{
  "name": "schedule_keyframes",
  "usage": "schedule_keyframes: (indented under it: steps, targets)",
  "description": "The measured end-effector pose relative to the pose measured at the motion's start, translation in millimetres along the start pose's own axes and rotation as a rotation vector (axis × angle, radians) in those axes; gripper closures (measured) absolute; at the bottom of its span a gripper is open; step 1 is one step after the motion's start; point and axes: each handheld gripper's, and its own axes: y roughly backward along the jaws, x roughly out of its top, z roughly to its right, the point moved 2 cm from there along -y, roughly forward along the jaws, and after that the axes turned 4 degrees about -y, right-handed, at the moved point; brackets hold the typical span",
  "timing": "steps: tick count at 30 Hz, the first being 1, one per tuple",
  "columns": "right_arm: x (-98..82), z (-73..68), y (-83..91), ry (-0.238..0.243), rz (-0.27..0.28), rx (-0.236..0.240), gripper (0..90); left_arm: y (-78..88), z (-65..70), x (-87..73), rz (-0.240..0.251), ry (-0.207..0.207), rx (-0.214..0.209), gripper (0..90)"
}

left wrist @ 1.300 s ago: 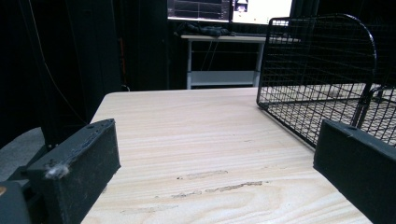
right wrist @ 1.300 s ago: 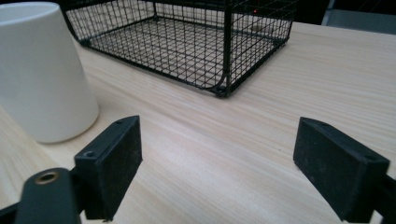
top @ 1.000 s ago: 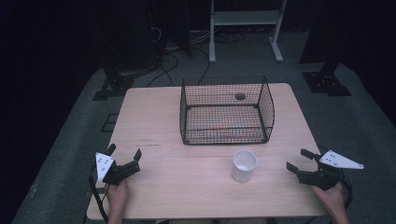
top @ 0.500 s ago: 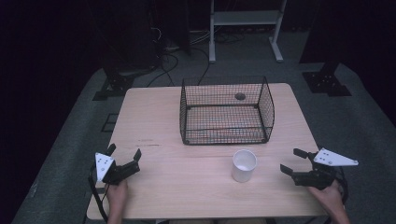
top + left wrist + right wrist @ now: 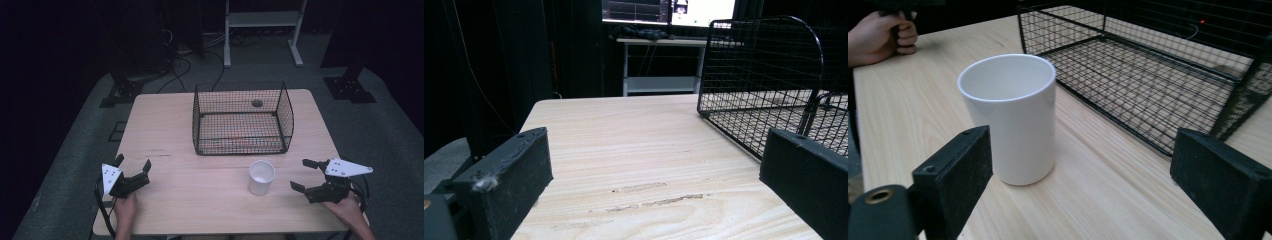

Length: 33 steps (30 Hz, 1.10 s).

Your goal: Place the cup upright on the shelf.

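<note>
- Right gripper (image 5: 306,175) has shifted toward the cup (image 5: 261,177); its jaws have just been opening, empty.
- Cup stands upright, long axis vertical, mouth up, at 9 o'clock of that gripper.
- Left gripper (image 5: 132,165) is unmoved, jaws wide, empty.

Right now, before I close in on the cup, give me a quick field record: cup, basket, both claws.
cup: white cup, upright, empty, on the table in front of the basket
basket: black wire basket, open top, apart from the cup
right claw: right claw, jaws have just been opening, nothing between them, aimed at the cup from its right, not touching
left claw: left claw, open, empty, at the table's near left
</note>
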Motion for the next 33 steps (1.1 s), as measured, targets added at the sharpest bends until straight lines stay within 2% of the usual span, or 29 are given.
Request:
schedule_keyframes:
  steps: [4, 5, 17, 25, 33]
  targets:
    - [1.2, -3.8, -5.6, 0.002, -0.020, 0.032, 8.8, 0.1, -0.1, 0.0, 0.000, 0.000, 0.000, 0.0]
    - [3.7, -6.7, -7.5, 0.002, -0.016, 0.054, 8.8, 0.0, -0.1, 0.0, 0.001, 0.001, 0.000, 0.0]
    - [13.8, -18.9, -25.6, 0.021, -0.050, 0.129, 7.2, 0.1, -0.4, 0.0, 0.002, 0.003, -0.001, 0.0]
    - [16.7, -25.1, -37.8, 0.034, -0.076, 0.157, 2.6, 0.2, -0.6, 0.0, 0.002, 0.004, -0.002, 0.0]
    - [18.1, -29.1, -50.7, 0.039, -0.093, 0.173, 2.4, 0.2, -0.7, 0.0, 0.004, 0.006, -0.003, 0.0]
